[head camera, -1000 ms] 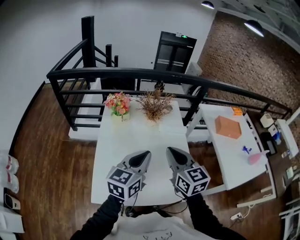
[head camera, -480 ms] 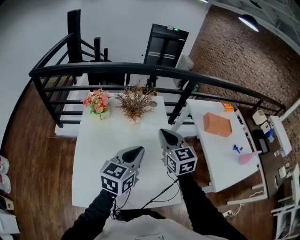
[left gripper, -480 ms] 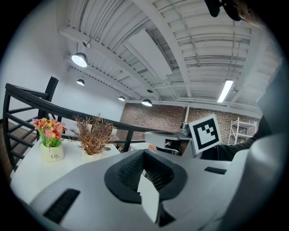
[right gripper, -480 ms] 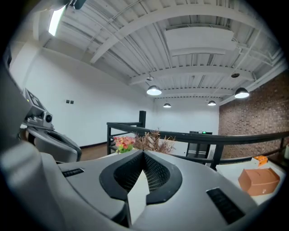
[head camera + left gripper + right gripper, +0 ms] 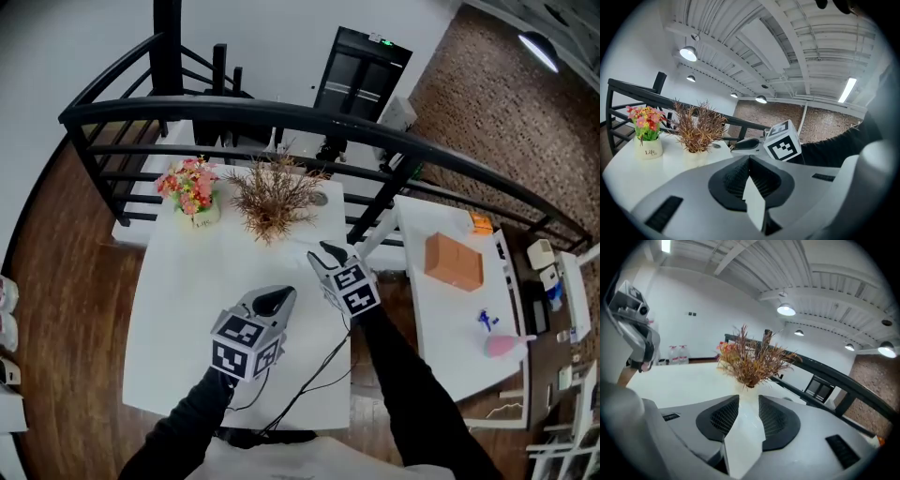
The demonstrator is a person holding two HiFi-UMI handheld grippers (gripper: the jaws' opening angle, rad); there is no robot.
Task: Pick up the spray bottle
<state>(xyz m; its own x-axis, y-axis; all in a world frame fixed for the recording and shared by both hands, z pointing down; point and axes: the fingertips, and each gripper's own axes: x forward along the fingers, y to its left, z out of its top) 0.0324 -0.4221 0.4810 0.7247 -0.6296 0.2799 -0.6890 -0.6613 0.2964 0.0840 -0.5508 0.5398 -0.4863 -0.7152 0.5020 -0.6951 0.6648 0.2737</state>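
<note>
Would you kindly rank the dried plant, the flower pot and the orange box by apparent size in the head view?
1. Dried plant.
2. Flower pot and orange box: they look about alike, so I won't rank them.

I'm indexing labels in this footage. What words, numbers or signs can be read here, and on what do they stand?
"Life": on the white flower pot, seen in the left gripper view.
Green sign above the black door: too small to read.
Nothing else is legible.
</note>
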